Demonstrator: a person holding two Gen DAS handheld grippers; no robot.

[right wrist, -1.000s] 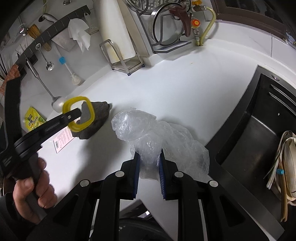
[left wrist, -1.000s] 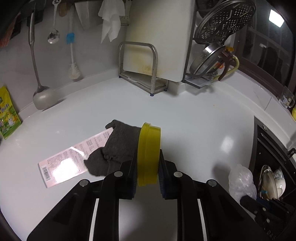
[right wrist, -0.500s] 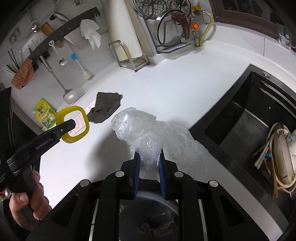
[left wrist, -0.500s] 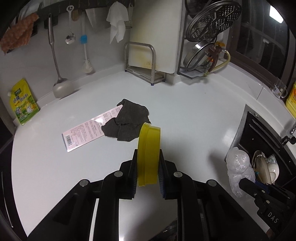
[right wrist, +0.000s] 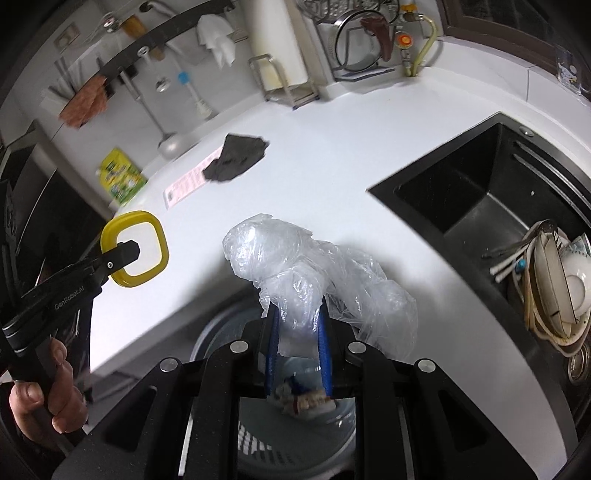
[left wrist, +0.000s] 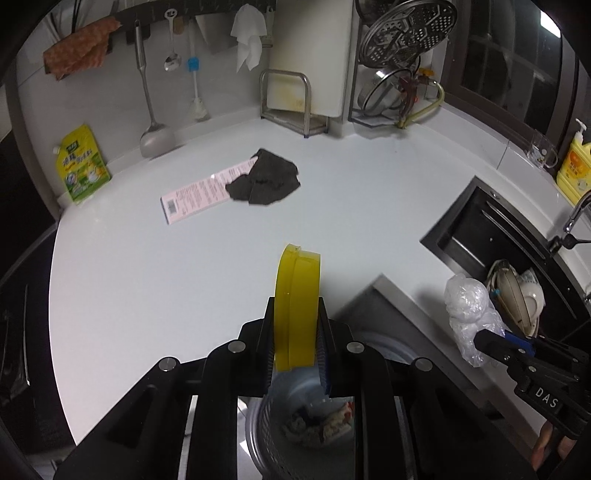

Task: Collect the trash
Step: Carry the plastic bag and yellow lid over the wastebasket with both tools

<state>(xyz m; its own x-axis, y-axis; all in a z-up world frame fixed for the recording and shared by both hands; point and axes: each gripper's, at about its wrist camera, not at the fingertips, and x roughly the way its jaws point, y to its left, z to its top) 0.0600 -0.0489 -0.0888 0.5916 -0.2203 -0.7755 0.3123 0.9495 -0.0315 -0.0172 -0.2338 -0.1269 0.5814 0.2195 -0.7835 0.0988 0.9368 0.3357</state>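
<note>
A white worktop [left wrist: 192,273] is curving beneath a pale wall [left wrist: 110,99] where a dark rail [right wrist: 162,33] is carrying hanging utensils. A black sink [right wrist: 476,192] is sitting at right, and a dark window [left wrist: 513,59] is reflecting light.

The left gripper [left wrist: 297,347] clamps a yellow rounded plastic lid [left wrist: 297,306] on edge above a perforated metal trash bin [left wrist: 295,432]. Far on the white countertop [left wrist: 147,280] lie a dark grey cloth [left wrist: 266,179] overlapping a pink receipt [left wrist: 199,195]. At right, the right gripper [left wrist: 495,341] pinches crumpled clear plastic wrap [left wrist: 467,302].
</note>
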